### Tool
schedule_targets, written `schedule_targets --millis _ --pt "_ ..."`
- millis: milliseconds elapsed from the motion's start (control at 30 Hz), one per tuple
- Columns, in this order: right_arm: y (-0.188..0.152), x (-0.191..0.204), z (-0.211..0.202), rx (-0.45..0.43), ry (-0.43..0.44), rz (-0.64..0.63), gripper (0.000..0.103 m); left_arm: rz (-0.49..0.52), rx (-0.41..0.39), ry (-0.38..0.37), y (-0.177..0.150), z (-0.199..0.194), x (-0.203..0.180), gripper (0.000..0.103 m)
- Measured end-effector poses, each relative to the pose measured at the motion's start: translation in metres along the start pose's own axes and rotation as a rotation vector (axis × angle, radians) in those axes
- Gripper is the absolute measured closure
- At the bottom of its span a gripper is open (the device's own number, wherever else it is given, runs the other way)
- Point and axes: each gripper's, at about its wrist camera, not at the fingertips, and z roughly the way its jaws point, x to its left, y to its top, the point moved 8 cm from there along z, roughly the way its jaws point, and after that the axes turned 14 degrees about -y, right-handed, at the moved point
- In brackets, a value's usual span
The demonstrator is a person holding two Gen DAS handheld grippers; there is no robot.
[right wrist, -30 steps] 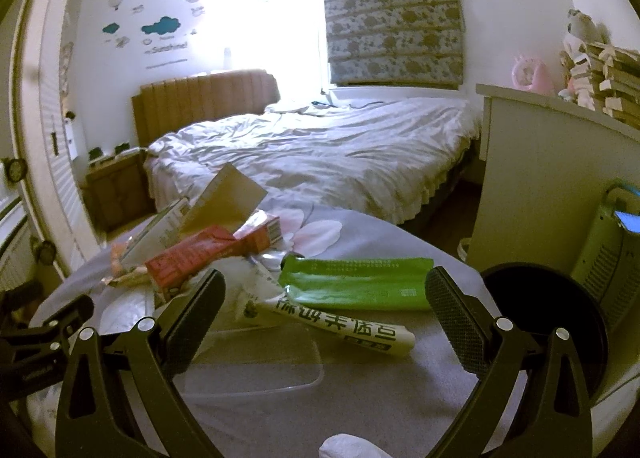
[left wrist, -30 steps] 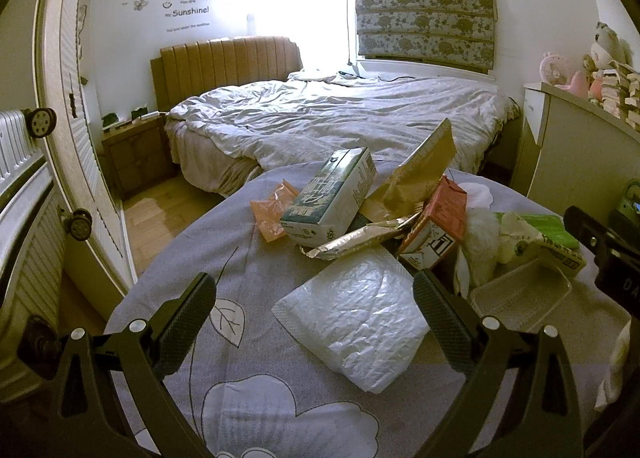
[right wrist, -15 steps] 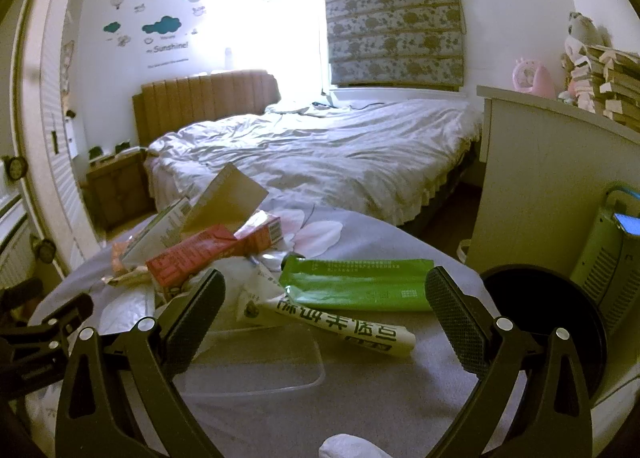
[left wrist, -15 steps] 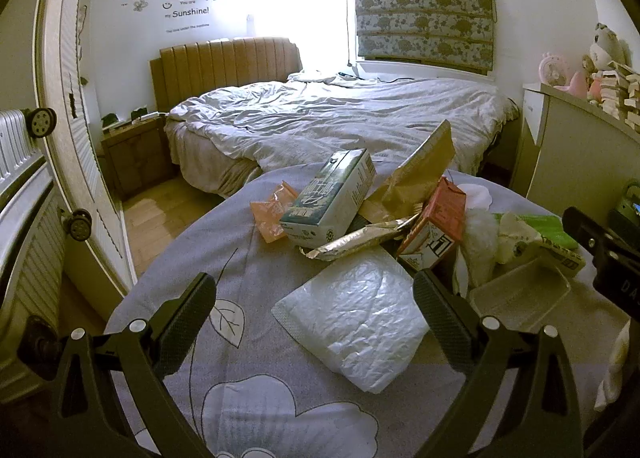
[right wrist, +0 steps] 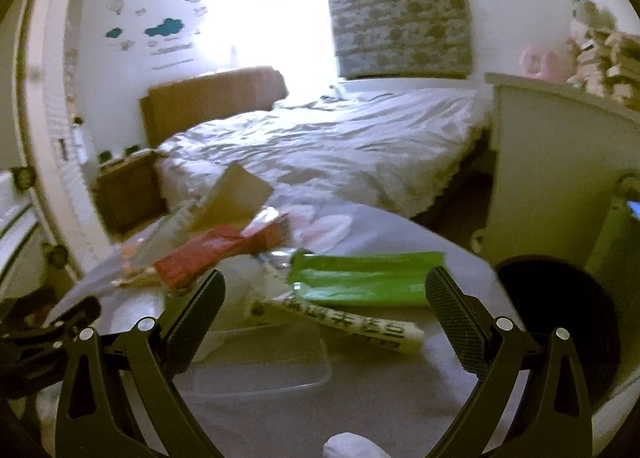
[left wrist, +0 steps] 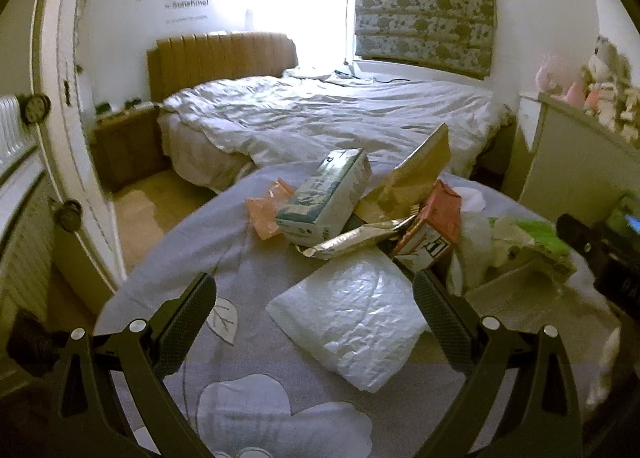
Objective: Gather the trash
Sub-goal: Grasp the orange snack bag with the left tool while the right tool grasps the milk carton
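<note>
left gripper (left wrist: 314, 308) wide open, empty | right gripper (right wrist: 324, 300) same | trash heaped on table (left wrist: 192, 258), white bag (left wrist: 352, 314) nearest | risk: slick bag slips, tall carton (left wrist: 326, 198) topples

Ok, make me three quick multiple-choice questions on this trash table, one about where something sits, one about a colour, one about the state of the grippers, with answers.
1. Where does the white padded bag lie?
A. On the bed
B. On the table, between the left gripper's fingers in its view
C. In the black bin

2. What colour is the flat packet ahead of the right gripper?
A. Green
B. Blue
C. Black

3. How do the two grippers stand?
A. Both shut on trash
B. Left gripper shut, right open
C. Both open, holding nothing

Answers: 1 B, it rests on the grey floral cloth. 2 A, it is bright green. 3 C, each pair of fingers is spread wide and empty.
</note>
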Motion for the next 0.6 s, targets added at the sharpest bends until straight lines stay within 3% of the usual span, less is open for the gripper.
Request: schedule_targets --millis 200,400,467,600 --pt "0.037 0.026 0.002 0.079 0.156 0.001 0.004 -0.092 0.012 -0.087 0.026 0.003 0.040 0.005" --pt "0.082 0.104 0.017 0.189 0.315 -0.043 0.006 -0.123 0.095 -0.169 0.044 0.045 0.079 0.006" --pt "0.088 0.131 0.036 0.291 0.379 -0.033 0.010 -0.148 0.115 -0.200 0.048 0.058 0.087 0.014" --pt "0.088 0.169 0.082 0.428 0.364 -0.047 0.020 -0.210 0.149 -0.255 0.054 0.083 0.101 0.030"
